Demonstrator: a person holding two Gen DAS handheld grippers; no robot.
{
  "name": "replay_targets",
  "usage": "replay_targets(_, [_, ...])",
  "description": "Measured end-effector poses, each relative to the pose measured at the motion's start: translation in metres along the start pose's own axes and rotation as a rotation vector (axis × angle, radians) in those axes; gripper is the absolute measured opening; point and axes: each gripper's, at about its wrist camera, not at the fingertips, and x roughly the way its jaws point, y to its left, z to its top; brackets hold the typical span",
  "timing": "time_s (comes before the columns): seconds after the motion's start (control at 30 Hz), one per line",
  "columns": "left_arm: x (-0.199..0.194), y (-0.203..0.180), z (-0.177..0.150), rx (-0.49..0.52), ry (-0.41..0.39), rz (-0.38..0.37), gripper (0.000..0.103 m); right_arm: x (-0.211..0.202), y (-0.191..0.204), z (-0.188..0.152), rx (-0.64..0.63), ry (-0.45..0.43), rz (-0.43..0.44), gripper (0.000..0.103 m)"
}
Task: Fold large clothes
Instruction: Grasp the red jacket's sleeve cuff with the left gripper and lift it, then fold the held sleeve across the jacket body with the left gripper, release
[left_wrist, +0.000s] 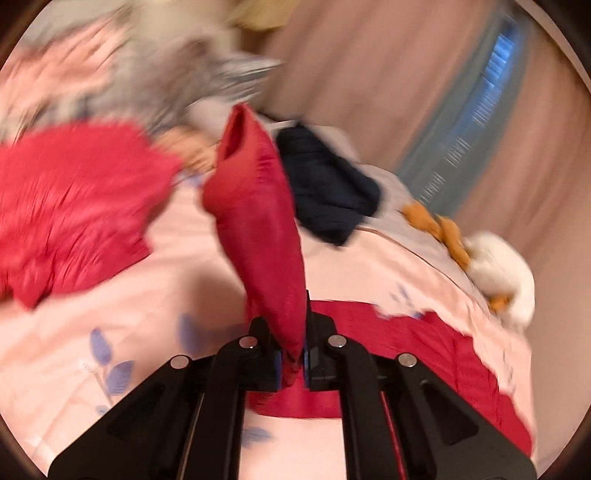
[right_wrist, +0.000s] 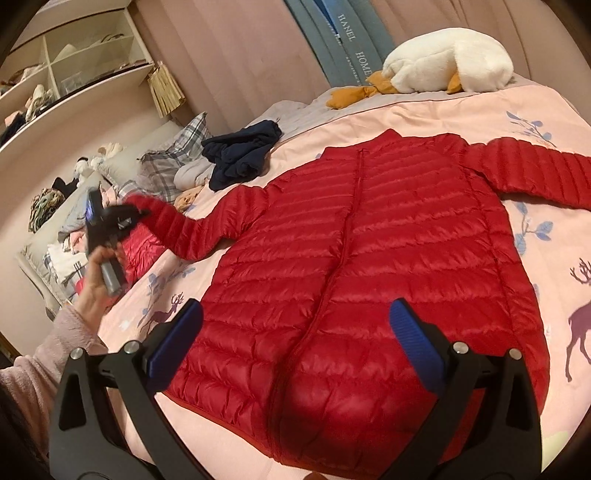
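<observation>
Your right gripper (right_wrist: 295, 343) hangs open-jawed over the hem of the red down jacket (right_wrist: 351, 266), which fills the middle of the bed (right_wrist: 461, 107). Bare pink cover lies along the near-left edge and on the right by the deer print. Obstacles: a dark navy garment (right_wrist: 240, 155) just beyond the left shoulder, plaid pillows (right_wrist: 173, 166) behind it, a white plush goose (right_wrist: 447, 62) at the far edge. The lifted left sleeve (left_wrist: 258, 221), pinched in your left gripper (left_wrist: 291, 360), crosses the left side.

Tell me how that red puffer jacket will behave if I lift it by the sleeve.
Probably floppy: the sleeve sags from the left gripper. Likely light, since the red puffer jacket looks puffy and quilted. Its shiny shell may slide on the bedspread.
</observation>
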Motion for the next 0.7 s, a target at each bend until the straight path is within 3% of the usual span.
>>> replay_targets(0.2, [-0.021, -0.13, -0.027, 0.227, 0.028, -0.16, 0.008, -0.014, -0.012, -0.005, 0.024, -0.014, -0.014, 0.101])
replay_targets(0.37, [0.007, -0.218, -0.077, 0.321, 0.159, -0.257, 0.008, -0.023, -0.029, -0.007, 0.064, -0.02, -0.04, 0.101])
replay_targets(0.53, [0.046, -0.269, -0.129, 0.365, 0.295, -0.284, 0.01, -0.029, -0.051, -0.01, 0.119, -0.017, -0.058, 0.101])
replay_targets(0.57, [0.055, -0.275, -0.138, 0.367, 0.327, -0.288, 0.016, -0.031, -0.054, -0.011, 0.125, -0.016, -0.061, 0.101])
replay_targets(0.63, [0.071, -0.285, -0.152, 0.361, 0.38, -0.295, 0.054, -0.031, -0.06, -0.01, 0.136, -0.013, -0.07, 0.101])
replay_targets(0.67, [0.078, -0.285, -0.155, 0.353, 0.402, -0.293, 0.082, -0.031, -0.063, -0.01, 0.141, -0.01, -0.074, 0.101])
replay_targets(0.7, [0.082, -0.283, -0.157, 0.335, 0.411, -0.3, 0.084, -0.031, -0.066, -0.01, 0.148, -0.008, -0.08, 0.101])
